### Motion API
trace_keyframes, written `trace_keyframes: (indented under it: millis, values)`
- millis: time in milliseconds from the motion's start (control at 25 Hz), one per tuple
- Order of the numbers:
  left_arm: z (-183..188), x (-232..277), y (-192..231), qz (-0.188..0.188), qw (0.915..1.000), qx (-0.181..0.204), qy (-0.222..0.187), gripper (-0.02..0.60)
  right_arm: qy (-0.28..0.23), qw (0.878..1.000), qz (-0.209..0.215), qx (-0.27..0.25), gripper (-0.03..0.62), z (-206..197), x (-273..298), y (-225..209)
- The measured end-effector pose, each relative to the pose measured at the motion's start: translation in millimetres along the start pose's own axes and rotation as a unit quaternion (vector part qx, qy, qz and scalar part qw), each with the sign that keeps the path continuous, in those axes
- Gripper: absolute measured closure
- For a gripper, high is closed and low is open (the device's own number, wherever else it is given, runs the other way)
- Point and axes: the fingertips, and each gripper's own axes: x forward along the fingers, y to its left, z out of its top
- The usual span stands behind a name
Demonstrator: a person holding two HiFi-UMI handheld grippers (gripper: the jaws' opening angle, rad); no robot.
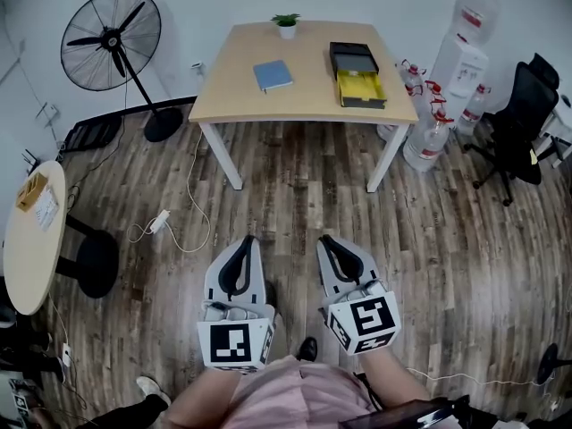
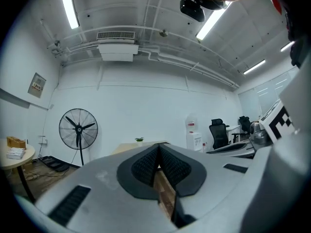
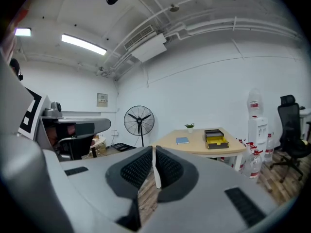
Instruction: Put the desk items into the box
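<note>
A wooden desk [image 1: 304, 105] stands far ahead across the floor. On it lie a blue notebook [image 1: 273, 75], a small potted plant [image 1: 286, 25] and a black box with a yellow tray [image 1: 357, 74]. My left gripper [image 1: 248, 239] and right gripper [image 1: 326, 238] hover low over the wooden floor, well short of the desk. Both are shut with nothing between the pads. The right gripper view shows its gripper [image 3: 153, 148] aimed toward the desk [image 3: 204, 149], with the notebook [image 3: 182, 140] and box [image 3: 216, 138] in sight. The left gripper [image 2: 158, 147] points at the plant [image 2: 139, 140].
A standing fan [image 1: 112, 43] is left of the desk. A water dispenser [image 1: 460, 65] with bottles [image 1: 424, 137] and a black office chair [image 1: 518, 119] stand to its right. A round table [image 1: 31, 239] is at the left, and a cable with a power strip [image 1: 161, 222] lies on the floor.
</note>
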Motion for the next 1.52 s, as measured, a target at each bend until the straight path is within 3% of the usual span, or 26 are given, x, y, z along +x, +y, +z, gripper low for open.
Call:
trace_keyframes:
  millis: [320,640,840,1120,1520]
  values:
    - [-14.1,91.8,54.8,-0.001,0.9999,-0.01,-0.001,0.571,0.015,1.0,-0.012,0.001,0.562,1.3,91.1,-33.2]
    - [-5.5,199.2,122.9,-0.021,0.9997,0.0,-0.01,0.571,0.003,0.999,-0.052,0.001,0.562,39.7,200.8,-78.6]
    - [3.4,241.1,151.7,-0.026,0.9993,0.0,-0.027,0.571,-0.012,0.998,-0.066,-0.007,0.562,61.9,243.1,-94.5]
    - [8.8,279.1,170.6,-0.03,0.999,0.005,-0.033,0.571,-0.018,0.998,-0.064,-0.013,0.563,79.9,284.9,-105.2]
    - [-26.0,346.0,172.9,-0.041,0.9991,0.006,0.008,0.571,0.005,0.998,-0.06,0.008,0.563,63.1,343.5,-143.3]
